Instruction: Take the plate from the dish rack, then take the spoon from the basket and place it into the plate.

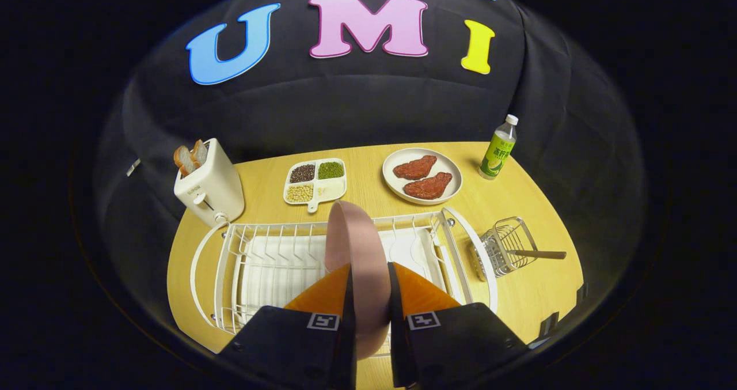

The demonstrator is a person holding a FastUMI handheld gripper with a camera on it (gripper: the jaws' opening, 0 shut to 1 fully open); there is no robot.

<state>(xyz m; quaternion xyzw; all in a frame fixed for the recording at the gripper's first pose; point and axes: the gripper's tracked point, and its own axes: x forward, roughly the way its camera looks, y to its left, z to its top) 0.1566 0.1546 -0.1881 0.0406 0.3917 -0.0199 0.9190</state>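
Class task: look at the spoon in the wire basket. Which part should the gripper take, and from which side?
Take the handle, coming from the side away from the rack. It lies about level and sticks out of the basket's open end; the bowl is behind wire. The gripper is shut on the plate.

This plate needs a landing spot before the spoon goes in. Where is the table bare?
The gripper is shut on the pink plate over the dish rack. Bare table lies near the rack's end below the basket. Behind the rack it is crowded: toaster, divided dish, meat plate.
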